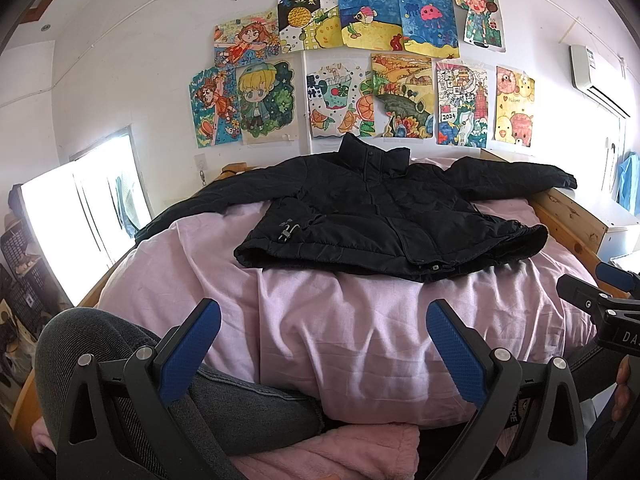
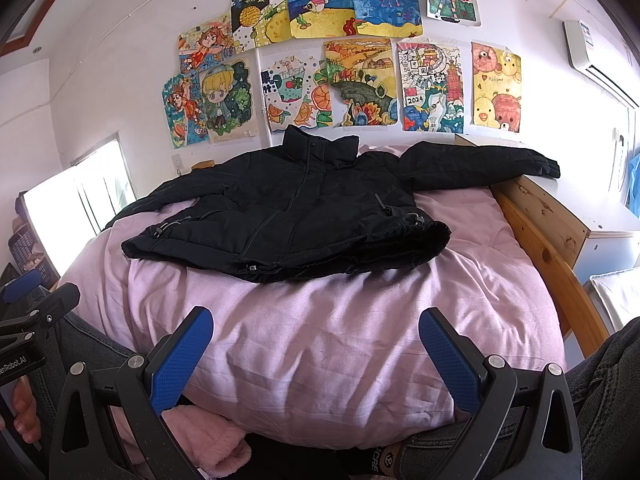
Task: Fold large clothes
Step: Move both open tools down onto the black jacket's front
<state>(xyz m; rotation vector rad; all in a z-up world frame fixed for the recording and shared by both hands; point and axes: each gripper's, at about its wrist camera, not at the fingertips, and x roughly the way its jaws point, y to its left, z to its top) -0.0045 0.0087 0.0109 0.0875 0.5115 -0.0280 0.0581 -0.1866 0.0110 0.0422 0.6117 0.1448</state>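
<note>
A black padded jacket (image 1: 372, 212) (image 2: 296, 216) lies flat and zipped on a pink quilt (image 1: 360, 320) (image 2: 340, 320), collar toward the wall, both sleeves spread outward. Its right sleeve (image 2: 480, 162) drapes over the wooden bed rail. My left gripper (image 1: 324, 344) is open, well short of the jacket's hem, with nothing between its blue pads. My right gripper (image 2: 316, 352) is open too, at the same distance from the hem. Each gripper shows at the edge of the other's view: the right gripper (image 1: 600, 304) and the left gripper (image 2: 32, 308).
A wooden bed frame (image 1: 568, 216) (image 2: 540, 220) runs along the right, with a white cabinet (image 2: 608, 220) beyond it. A bright window (image 1: 80, 216) is at left. Drawings (image 1: 360, 64) cover the wall. A person's grey-trousered knees (image 1: 100, 344) (image 2: 608, 380) flank the quilt's near edge.
</note>
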